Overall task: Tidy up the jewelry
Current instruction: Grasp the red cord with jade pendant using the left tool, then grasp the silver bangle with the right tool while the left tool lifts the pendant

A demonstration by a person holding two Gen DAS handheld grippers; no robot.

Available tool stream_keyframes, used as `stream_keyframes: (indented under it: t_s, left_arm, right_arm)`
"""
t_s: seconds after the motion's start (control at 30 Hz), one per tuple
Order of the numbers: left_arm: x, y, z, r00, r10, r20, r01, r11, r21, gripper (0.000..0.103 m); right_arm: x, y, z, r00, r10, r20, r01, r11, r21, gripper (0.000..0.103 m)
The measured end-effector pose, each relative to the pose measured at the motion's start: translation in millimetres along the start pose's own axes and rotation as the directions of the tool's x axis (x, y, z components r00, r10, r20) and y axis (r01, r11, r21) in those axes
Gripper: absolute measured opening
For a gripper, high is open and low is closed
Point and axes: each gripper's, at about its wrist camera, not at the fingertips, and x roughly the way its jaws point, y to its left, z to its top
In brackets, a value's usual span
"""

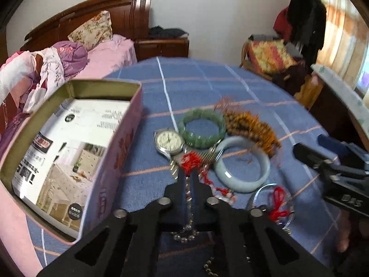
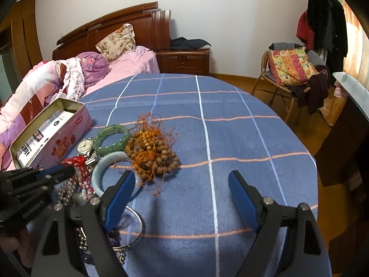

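While the left hand-held gripper [image 1: 188,176] is clenched on a red-tasselled bead strand [image 1: 192,161], the right hand-held gripper [image 2: 182,194] hangs released. On the tabletop [image 2: 230,138] lie one watch [image 1: 169,142], two jade bangles, green [image 1: 201,128] and pale [image 1: 242,164], one wooden bead bundle [image 2: 153,152], and one open pink tin [image 1: 110,161]; its print is unreadable.

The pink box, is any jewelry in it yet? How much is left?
None yet: the pink box shows only a printed paper inside. The left tongs pinch a chain with clear beads. Watch, green bracelet, pale bangle and wooden beads wait on the blue cloth. Right tongs are open.
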Motion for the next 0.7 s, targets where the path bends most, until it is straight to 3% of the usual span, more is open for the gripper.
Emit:
stream_keyframes:
  t_s: [0.1,0.27,0.57,0.7]
  left_arm:
    - [-10.3,-4.3,1.0,0.999,-0.012,0.047,0.01,1.0,0.028,0.002]
    - [-7.9,-1.9,2.5,0.999,-0.016,0.043,0.015,1.0,0.025,0.001]
    - [-58.5,7.5,24.4,0.977,-0.019,0.214,0.014,1.0,0.027,0.001]
    - [-63.6,9.8,22.8,0.973,-0.015,0.229,0.012,1.0,0.014,0.001]
  right_arm:
    - [1.9,0.2,2.8,1.0,0.003,0.0,-0.003,1.0,-0.003,0.081]
    - [2.1,3.3,5.9,1.0,0.001,0.007,-0.001,1.0,-0.014,0.08]
    - [-10.1,6.5,-5.1,0.998,0.064,-0.012,-0.064,0.998,-0.015,0.075]
    - [-12.4,21.9,-15.8,0.988,0.147,-0.054,-0.149,0.988,-0.034,0.058]
